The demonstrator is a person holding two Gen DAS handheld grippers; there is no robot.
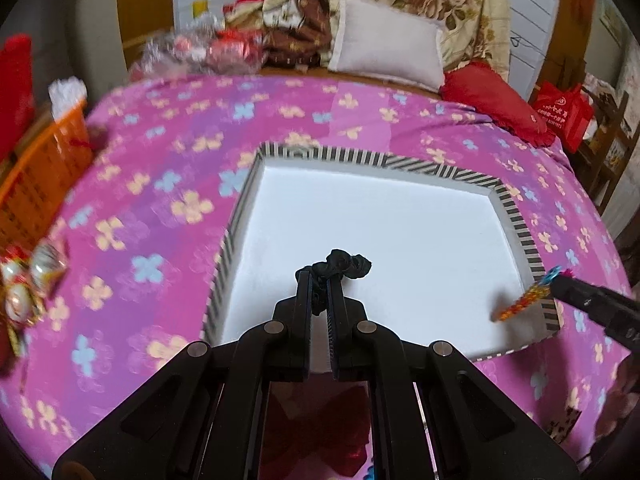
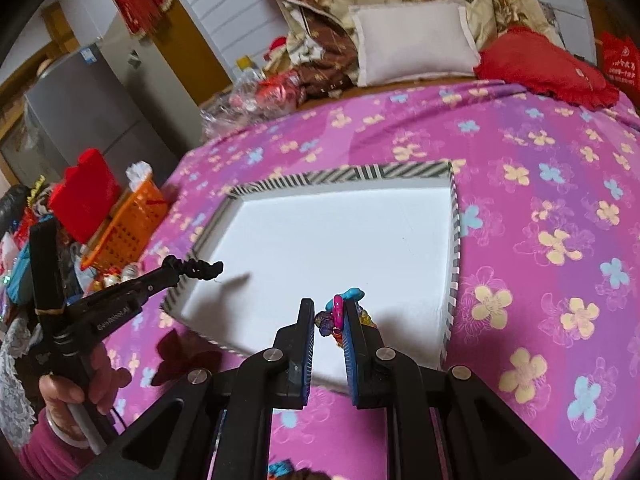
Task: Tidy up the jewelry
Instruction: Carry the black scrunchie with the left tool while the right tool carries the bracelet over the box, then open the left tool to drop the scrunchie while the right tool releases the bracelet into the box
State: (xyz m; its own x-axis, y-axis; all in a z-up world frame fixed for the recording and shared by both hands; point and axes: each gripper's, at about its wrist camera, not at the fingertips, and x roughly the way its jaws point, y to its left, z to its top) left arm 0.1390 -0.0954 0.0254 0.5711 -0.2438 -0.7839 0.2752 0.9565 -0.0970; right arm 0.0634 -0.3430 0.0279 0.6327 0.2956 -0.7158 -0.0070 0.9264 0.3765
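1. Currently, task items are two: a black scrunchie (image 1: 344,268), clamped between the jaws of the left gripper (image 1: 320,292), and a multicolour bead bracelet (image 2: 338,314), pinched between the jaws of the right gripper (image 2: 329,320). Both are held above the striped box (image 1: 516,216), not resting in it.
2. Risk, left side: the scrunchie sits near the box's left wall. Judged: if released w/o moving inward, it may catch the rim or drop onto the bedspread (image 1: 160,200).
3. Risk, right side: only part of the bracelet is gripped; the rest dangles. Judged: beads may slip out early, or snag the pads on release.
4. Risk, both: the box stands on soft bedding; a gripper pressing the rim could tip it.
5. Containers: the striped box has a white floor w/ nothing visible inside, only shadows. An orange basket (image 2: 128,220) stands well apart at the bed's left edge; contents unclear, approx. white material on top.
6. Beyond: a grey pillow (image 1: 384,40) and a red cushion (image 1: 492,96) at the bed's far end.
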